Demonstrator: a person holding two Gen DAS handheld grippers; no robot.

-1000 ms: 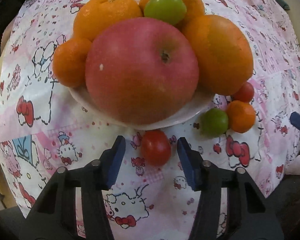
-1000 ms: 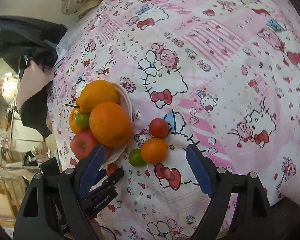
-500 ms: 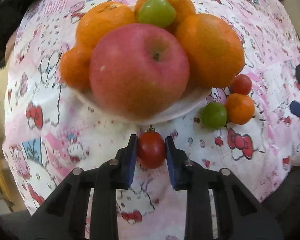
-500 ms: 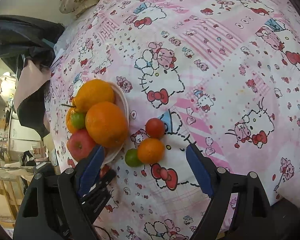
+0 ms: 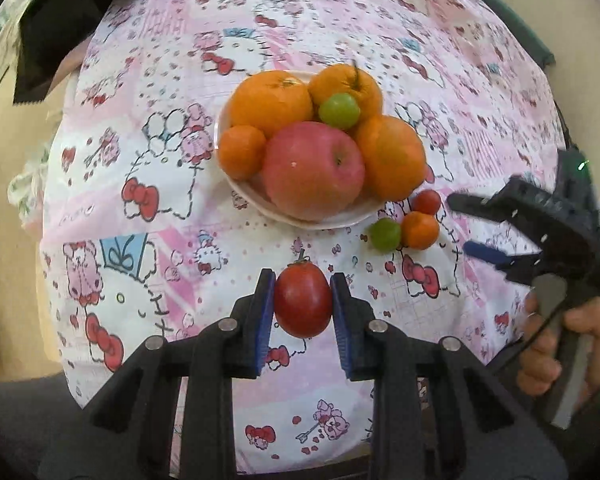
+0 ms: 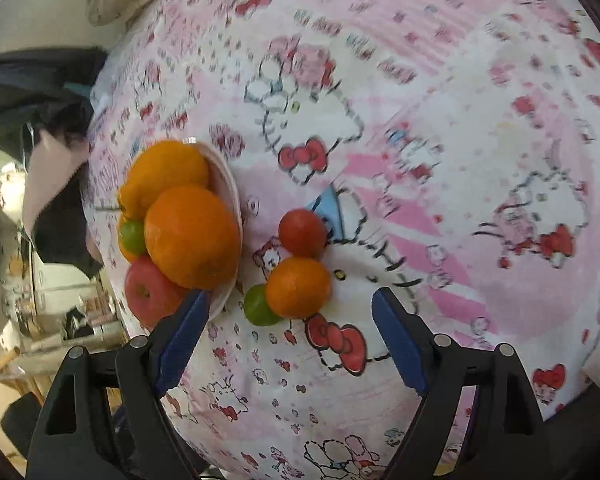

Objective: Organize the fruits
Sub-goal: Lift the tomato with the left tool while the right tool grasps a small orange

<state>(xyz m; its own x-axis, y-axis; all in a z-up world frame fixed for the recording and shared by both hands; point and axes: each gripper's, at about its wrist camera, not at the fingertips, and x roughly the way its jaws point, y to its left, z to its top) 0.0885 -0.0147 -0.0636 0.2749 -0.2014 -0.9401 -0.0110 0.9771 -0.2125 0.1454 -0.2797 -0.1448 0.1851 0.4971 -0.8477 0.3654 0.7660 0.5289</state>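
1. Tomato (image 5: 303,305) is sitting between the blue pads of the left gripper (image 5: 302,307), jaws clamped on its two flanks; it appears to be hanging above the Hello Kitty tablecloth (image 5: 148,208) rather than resting on it, though the left wrist view is not settling this.
2. Long axis of the tomato is running along the fingers, stem end pointing forward toward the plate (image 5: 332,222).
3. Plate is lying straight ahead of the clamped jaws, heaped with a red apple (image 5: 314,170), three oranges, a small mandarin (image 5: 242,152) and a green plum (image 5: 339,110). Free room looks scarce; judging the near rim in front of the apple as the closest landing spot.
4. Right gripper (image 6: 290,336) is hovering with jaws wide apart, holding nothing, just short of the loose cluster beside the plate: second tomato (image 6: 302,233), mandarin (image 6: 298,287), green plum (image 6: 260,306), all three touching.
5. Right gripper is the nearer one to that cluster; left is carrying the piece nearest the plate's front edge.
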